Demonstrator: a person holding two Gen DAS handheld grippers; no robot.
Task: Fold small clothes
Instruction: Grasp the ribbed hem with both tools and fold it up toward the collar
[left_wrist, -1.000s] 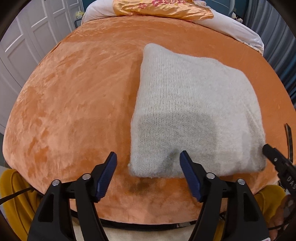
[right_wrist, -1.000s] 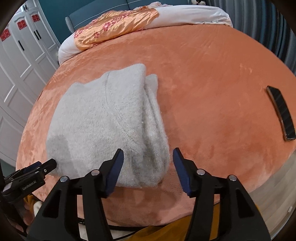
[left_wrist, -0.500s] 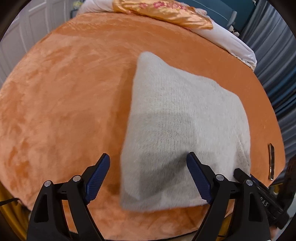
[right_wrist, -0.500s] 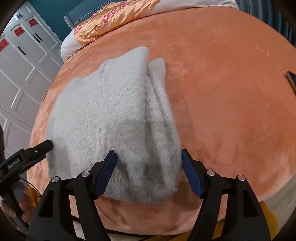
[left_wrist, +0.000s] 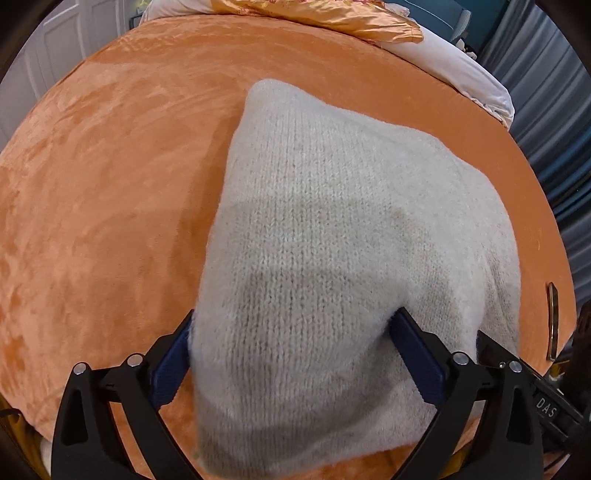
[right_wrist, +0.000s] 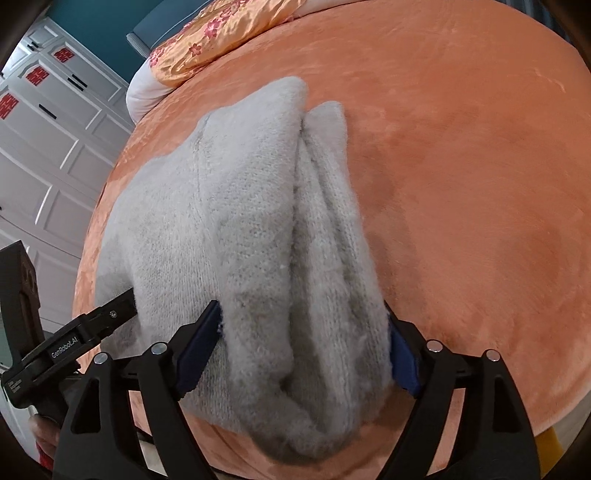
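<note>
Folded grey knit sweater (left_wrist: 332, 258) on orange plush bedspread (left_wrist: 103, 206); left gripper (left_wrist: 291, 354) and right gripper (right_wrist: 303, 350) jaws opening, straddling its six-o'clock edge; floral pillow (right_wrist: 221, 33) at twelve, dark phone (left_wrist: 551, 321) at three

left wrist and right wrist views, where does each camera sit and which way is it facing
Left wrist: on the left gripper, looking steeply down at the folded grey knit sweater; its opening jaws straddle the near edge.
Right wrist: on the right gripper, angled down at the sweater's layered side; jaws opening around it; a hand shows.
Shared: the sweater, orange bedspread, floral pillow, and each other's gripper.
</note>
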